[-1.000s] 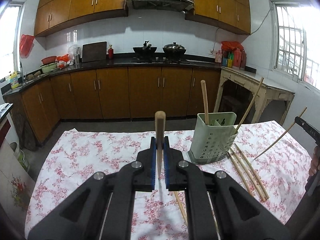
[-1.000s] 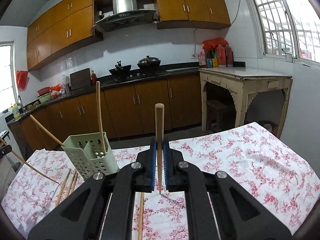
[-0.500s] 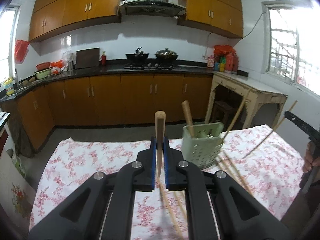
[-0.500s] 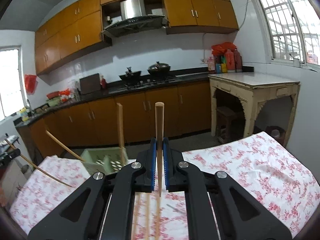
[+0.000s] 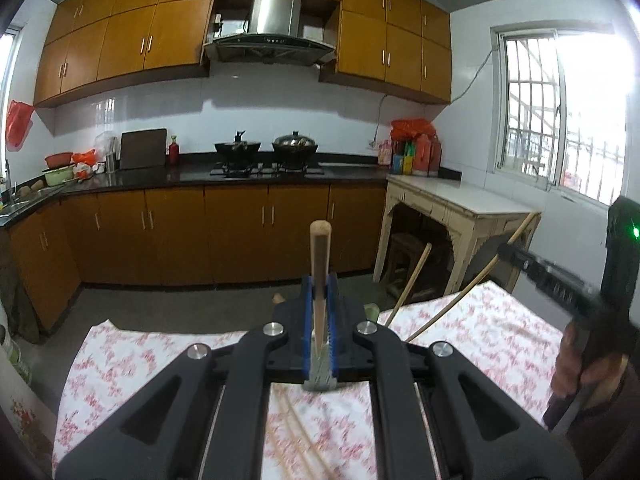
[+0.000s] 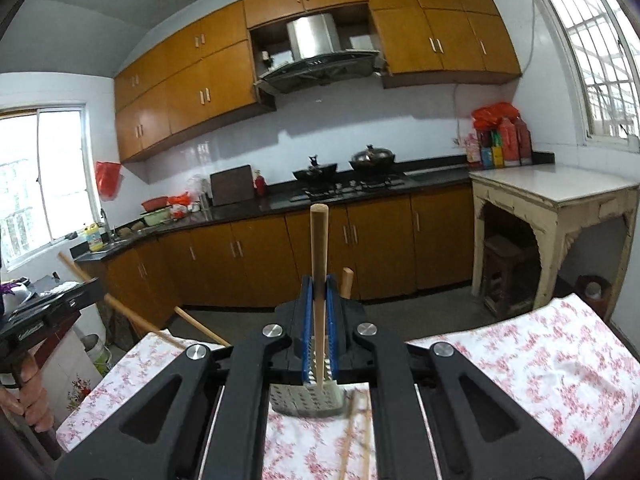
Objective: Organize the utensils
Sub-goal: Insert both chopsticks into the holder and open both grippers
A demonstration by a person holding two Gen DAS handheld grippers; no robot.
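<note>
My left wrist camera sits just behind the black left gripper point(image 5: 320, 312) and looks forward along its fingers, slightly downward, over the pink flowered tablecloth point(image 5: 132, 356) toward the brown wooden kitchen cabinets point(image 5: 240, 236). My right wrist camera looks the same way from behind the black right gripper point(image 6: 319, 312). Both views share the cloth, the cabinets and the steel range hood point(image 6: 316, 44) (each gripper also appears at the edge of the other view).

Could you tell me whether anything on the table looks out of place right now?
Yes: loose chopsticks lie scattered on the floral tablecloth beside the green utensil holder instead of standing inside it.
</note>
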